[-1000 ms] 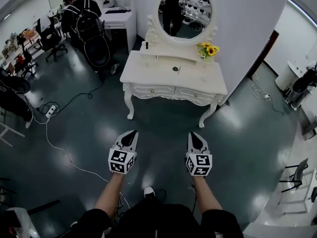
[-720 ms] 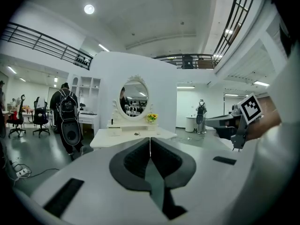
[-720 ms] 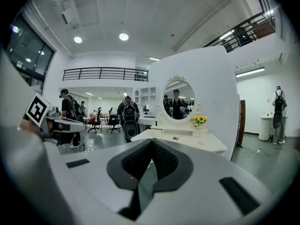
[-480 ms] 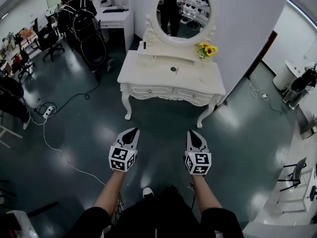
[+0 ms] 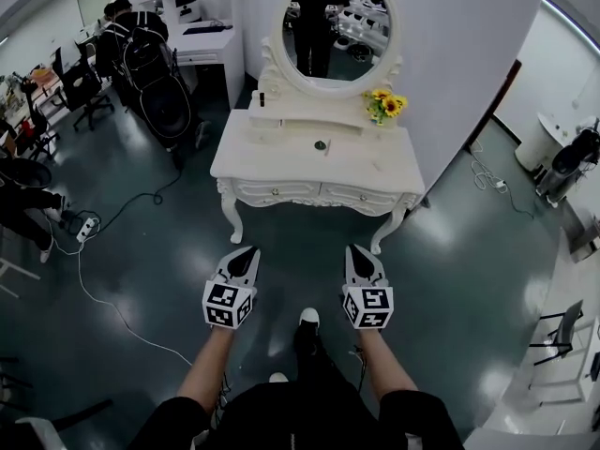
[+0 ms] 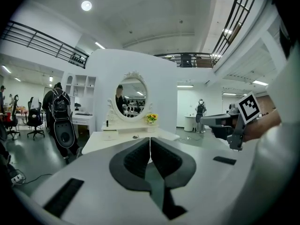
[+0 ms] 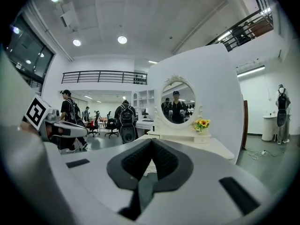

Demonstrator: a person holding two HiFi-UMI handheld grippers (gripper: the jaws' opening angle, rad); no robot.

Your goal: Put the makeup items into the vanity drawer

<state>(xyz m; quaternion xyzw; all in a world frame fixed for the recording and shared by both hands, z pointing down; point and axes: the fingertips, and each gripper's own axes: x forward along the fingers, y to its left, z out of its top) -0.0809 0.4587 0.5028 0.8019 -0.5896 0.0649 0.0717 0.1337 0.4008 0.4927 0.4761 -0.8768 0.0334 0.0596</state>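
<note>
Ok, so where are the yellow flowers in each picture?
Head view: the sunflowers stand at the back right corner of the vanity table, in the upper middle of the picture.
Left gripper view: the sunflowers are small, near the centre, above the jaws.
Right gripper view: the sunflowers are right of centre.
Shared landmark: the oval mirror. The flowers are always at its lower right.

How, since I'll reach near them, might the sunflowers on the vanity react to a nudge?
The sunflowers look small, blooms standing above a little white base: probably light and easily tipped. They stand near the vanity's rear right edge, so a shove might drop them.
</note>
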